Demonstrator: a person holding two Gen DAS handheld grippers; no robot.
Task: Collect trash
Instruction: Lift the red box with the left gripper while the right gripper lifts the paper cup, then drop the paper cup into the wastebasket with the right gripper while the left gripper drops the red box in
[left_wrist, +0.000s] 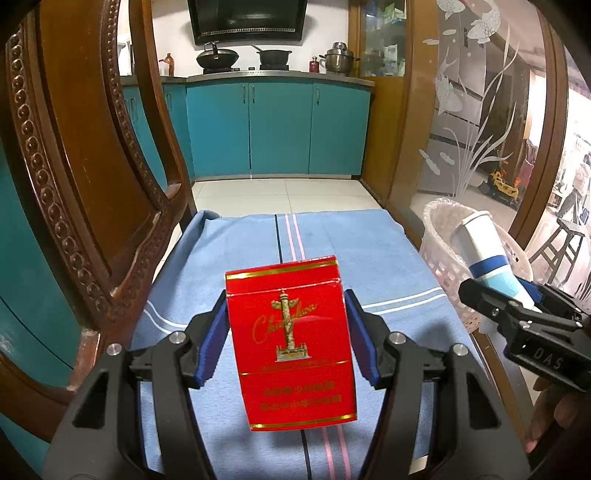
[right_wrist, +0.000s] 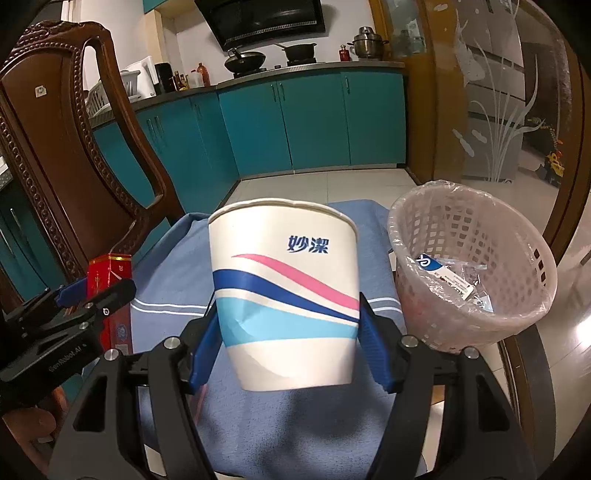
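My left gripper (left_wrist: 286, 336) is shut on a red cigarette pack (left_wrist: 291, 343) and holds it upright above the blue towel (left_wrist: 369, 251). The pack also shows in the right wrist view (right_wrist: 110, 291), with the left gripper (right_wrist: 99, 299) around it. My right gripper (right_wrist: 288, 343) is shut on a white paper cup (right_wrist: 284, 291) with blue and pink stripes, dented at its lower left. In the left wrist view the cup (left_wrist: 484, 254) and right gripper (left_wrist: 517, 302) hang in front of the basket. A pale pink mesh basket (right_wrist: 480, 236) with a plastic liner holds several wrappers.
A carved wooden chair back (left_wrist: 74, 177) stands close on the left. Teal kitchen cabinets (left_wrist: 277, 129) with pots on the stove are at the back. A frosted glass door (right_wrist: 491, 92) with a wooden frame is on the right, behind the basket.
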